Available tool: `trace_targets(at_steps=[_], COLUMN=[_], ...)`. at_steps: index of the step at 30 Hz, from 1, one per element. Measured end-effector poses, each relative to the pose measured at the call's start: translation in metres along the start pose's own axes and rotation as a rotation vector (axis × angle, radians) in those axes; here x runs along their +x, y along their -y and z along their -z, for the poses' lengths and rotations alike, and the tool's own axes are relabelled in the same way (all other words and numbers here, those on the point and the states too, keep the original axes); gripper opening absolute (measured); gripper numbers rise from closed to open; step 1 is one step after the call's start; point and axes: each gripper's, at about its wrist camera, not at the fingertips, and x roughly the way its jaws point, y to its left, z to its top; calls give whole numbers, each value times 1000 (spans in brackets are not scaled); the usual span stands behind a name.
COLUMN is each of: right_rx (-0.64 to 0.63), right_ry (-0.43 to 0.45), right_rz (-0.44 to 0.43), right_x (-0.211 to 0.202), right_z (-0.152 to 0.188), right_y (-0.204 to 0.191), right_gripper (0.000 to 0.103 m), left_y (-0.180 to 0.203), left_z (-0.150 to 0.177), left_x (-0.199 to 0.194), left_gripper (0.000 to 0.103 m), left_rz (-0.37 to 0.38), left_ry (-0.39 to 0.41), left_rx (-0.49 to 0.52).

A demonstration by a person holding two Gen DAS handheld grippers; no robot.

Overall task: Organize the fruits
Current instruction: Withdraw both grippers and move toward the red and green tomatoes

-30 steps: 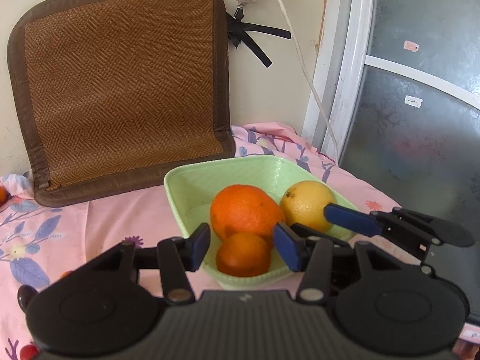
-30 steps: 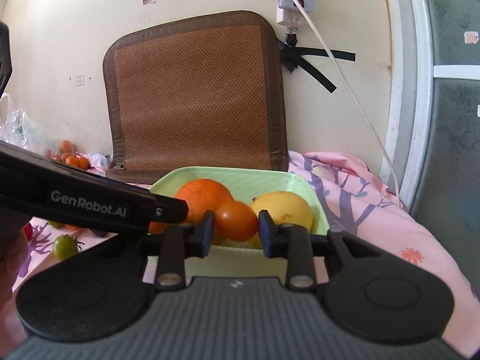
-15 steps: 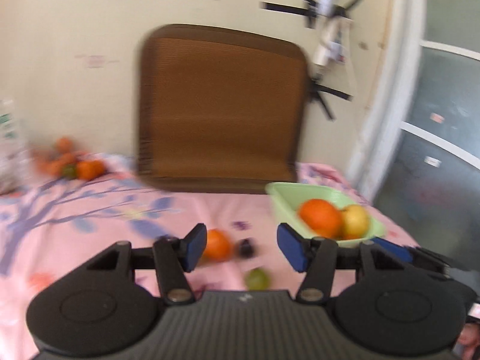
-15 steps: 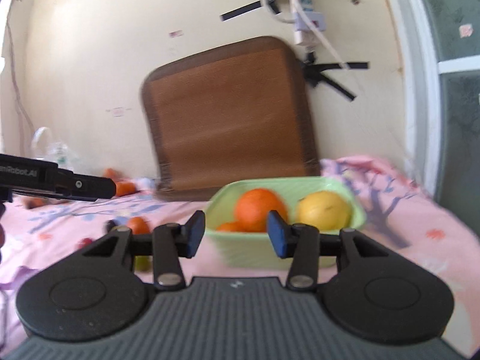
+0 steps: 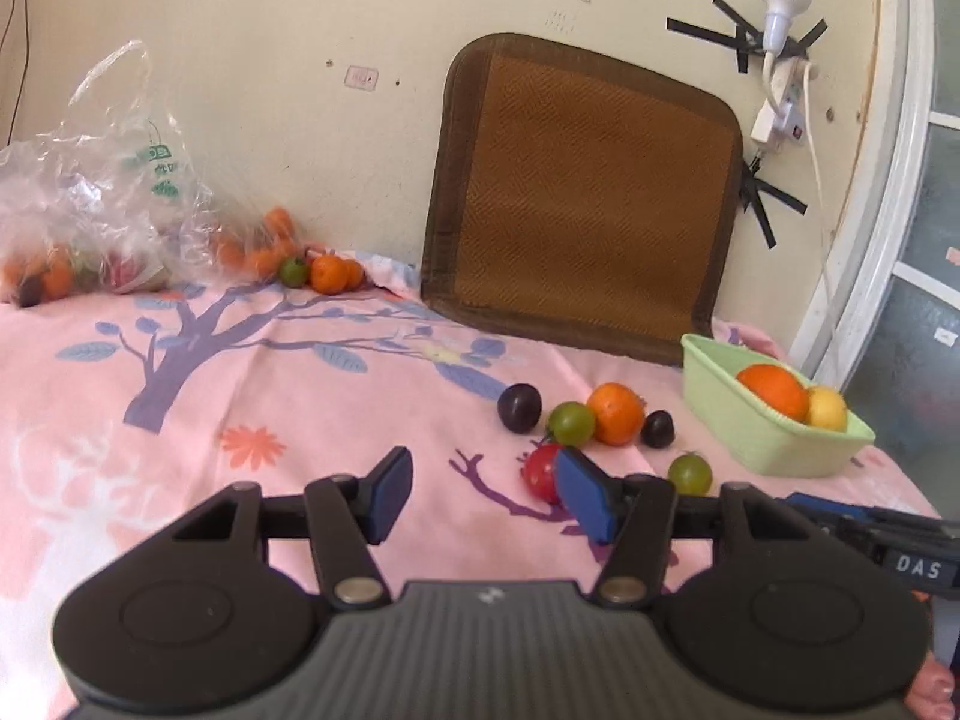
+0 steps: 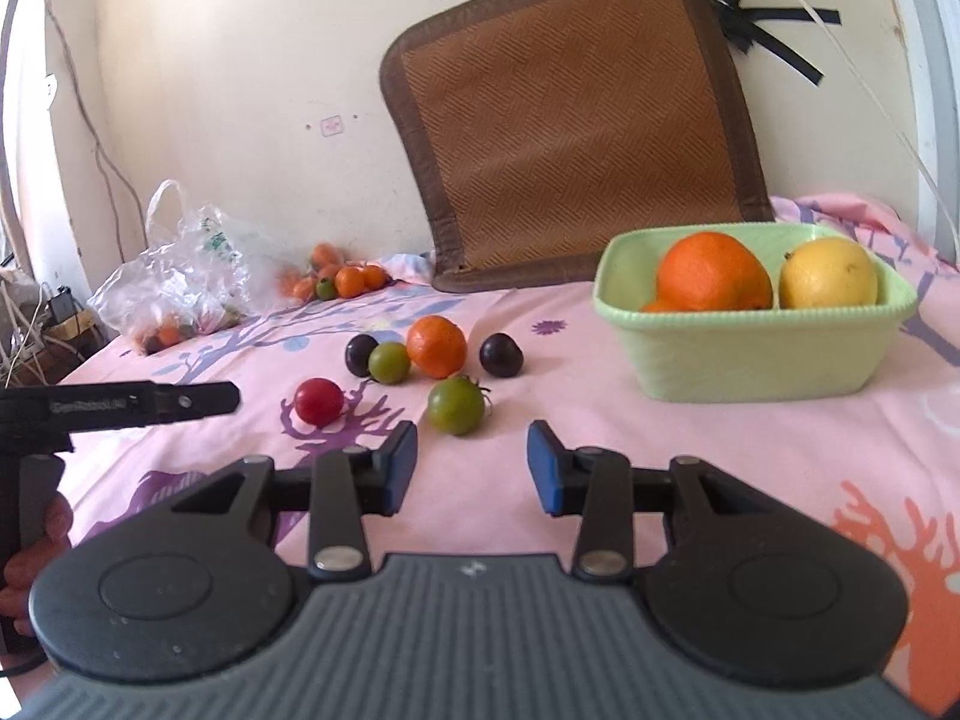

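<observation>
A light green basket [image 6: 750, 354] [image 5: 774, 441] holds a big orange [image 6: 711, 273], a yellow fruit [image 6: 828, 273] and a small orange fruit mostly hidden behind the rim. Loose on the pink cloth lie an orange [image 6: 436, 346] [image 5: 615, 413], two dark plums [image 6: 501, 354] [image 6: 360, 354], two green tomatoes [image 6: 456, 405] [image 6: 389, 362] and a red tomato [image 6: 319, 401] [image 5: 540, 471]. My right gripper [image 6: 472, 468] is open and empty, just short of the near green tomato. My left gripper [image 5: 483, 495] is open and empty, with the red tomato beside its right finger.
A brown woven mat [image 5: 582, 204] leans on the wall. A clear plastic bag of fruit [image 5: 90, 228] and several small oranges [image 5: 327, 273] lie at the back left. A white cable and plug [image 5: 780, 102] hang on the wall at the right.
Both grippers have drawn back from the basket and swung left over the cloth. The right gripper let go of the small orange fruit it held over the basket and is now open.
</observation>
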Motion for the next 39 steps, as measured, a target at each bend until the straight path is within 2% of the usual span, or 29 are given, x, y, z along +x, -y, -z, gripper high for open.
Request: trace_targets(at_steps=[14, 39], right_rx=[-3, 2], right_ry=[-38, -35], right_rz=[57, 61], right_x=[10, 9], right_z=[-1, -1], right_y=[-2, -2], right_gripper=[43, 43], left_y=[1, -1], left_z=[3, 2], left_x=[-8, -8], left_gripper=[54, 54], left_rz=[57, 61], left_ry=[39, 37], left_rx=[-9, -21])
